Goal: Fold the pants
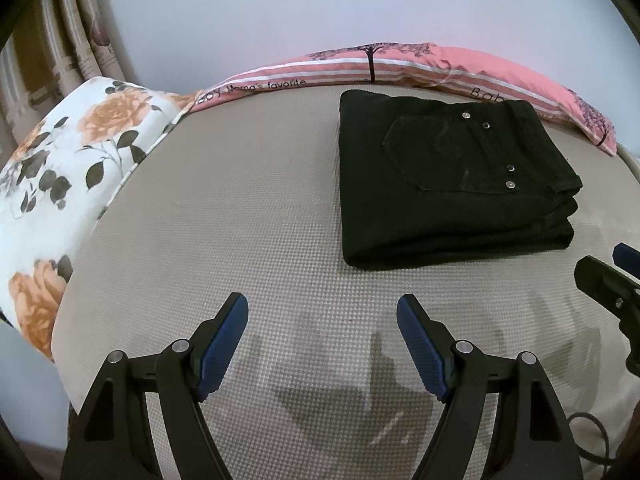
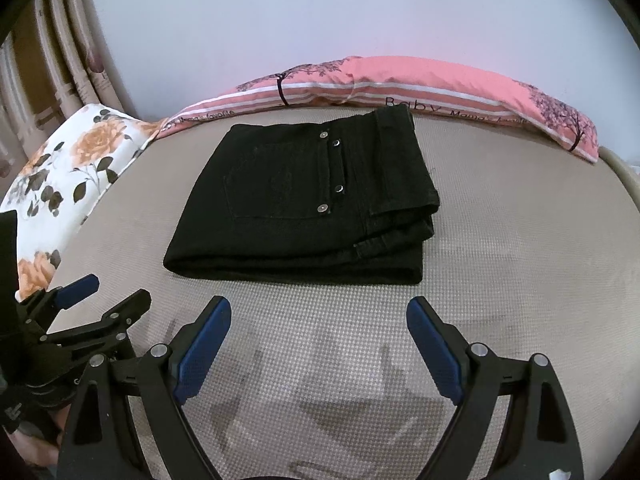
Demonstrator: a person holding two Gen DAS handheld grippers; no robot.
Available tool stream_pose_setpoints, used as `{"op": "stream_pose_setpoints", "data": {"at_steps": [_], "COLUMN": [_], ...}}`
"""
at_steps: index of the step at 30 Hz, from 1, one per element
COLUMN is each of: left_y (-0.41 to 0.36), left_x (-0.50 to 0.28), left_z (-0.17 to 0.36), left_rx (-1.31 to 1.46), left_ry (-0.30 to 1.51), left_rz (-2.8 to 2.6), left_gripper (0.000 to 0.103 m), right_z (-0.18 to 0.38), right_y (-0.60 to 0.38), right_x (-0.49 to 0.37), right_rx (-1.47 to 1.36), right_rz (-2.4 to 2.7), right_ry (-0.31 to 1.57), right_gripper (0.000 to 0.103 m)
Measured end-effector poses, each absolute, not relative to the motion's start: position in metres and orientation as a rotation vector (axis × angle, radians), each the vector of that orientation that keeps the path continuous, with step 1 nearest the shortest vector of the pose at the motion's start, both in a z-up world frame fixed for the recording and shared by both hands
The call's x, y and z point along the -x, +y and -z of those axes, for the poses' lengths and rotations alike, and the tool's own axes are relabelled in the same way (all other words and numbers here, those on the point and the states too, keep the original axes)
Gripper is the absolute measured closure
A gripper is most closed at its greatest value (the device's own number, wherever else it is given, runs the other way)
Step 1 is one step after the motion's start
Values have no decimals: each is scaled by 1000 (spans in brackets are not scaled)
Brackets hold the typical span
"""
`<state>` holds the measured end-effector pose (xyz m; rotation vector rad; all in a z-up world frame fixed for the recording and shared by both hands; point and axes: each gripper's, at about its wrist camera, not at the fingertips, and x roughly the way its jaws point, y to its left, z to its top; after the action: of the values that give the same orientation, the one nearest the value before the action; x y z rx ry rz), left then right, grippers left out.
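Black pants (image 1: pixel 452 176) lie folded into a compact rectangle on the beige mat (image 1: pixel 240 208), back pocket and metal rivets facing up. In the right wrist view the same pants (image 2: pixel 304 204) sit just beyond the fingers. My left gripper (image 1: pixel 322 308) hovers over bare mat, short and left of the pants, open with nothing between its blue pads. My right gripper (image 2: pixel 319 312) is also open and empty, a little short of the pants' near folded edge. Each gripper shows at the edge of the other's view: the right gripper (image 1: pixel 616 276) and the left gripper (image 2: pixel 108 292).
A pink striped pillow (image 1: pixel 400 68) with tree prints lines the far edge of the mat. A white floral pillow (image 1: pixel 68 176) lies at the left. Curtains (image 1: pixel 52 52) hang at the back left, and a pale wall (image 2: pixel 320 20) stands behind.
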<state>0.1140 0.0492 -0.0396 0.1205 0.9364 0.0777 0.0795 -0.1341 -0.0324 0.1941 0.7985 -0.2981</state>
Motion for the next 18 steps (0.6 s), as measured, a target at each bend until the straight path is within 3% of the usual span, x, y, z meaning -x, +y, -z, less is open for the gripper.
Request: {"op": "stream_pose_setpoints", "data": {"at_steps": [18], "left_y": [49], "left_x": [-114], "left_z": [42], "left_rx": [-139], "left_ry": [938], "left_rz": [-80], "left_gripper": [26], "right_z": [42], "right_y": [-134], "right_x": [-78], "right_rx": [-203], "right_rz": [305], "right_ry": [825], "right_gripper": [15]}}
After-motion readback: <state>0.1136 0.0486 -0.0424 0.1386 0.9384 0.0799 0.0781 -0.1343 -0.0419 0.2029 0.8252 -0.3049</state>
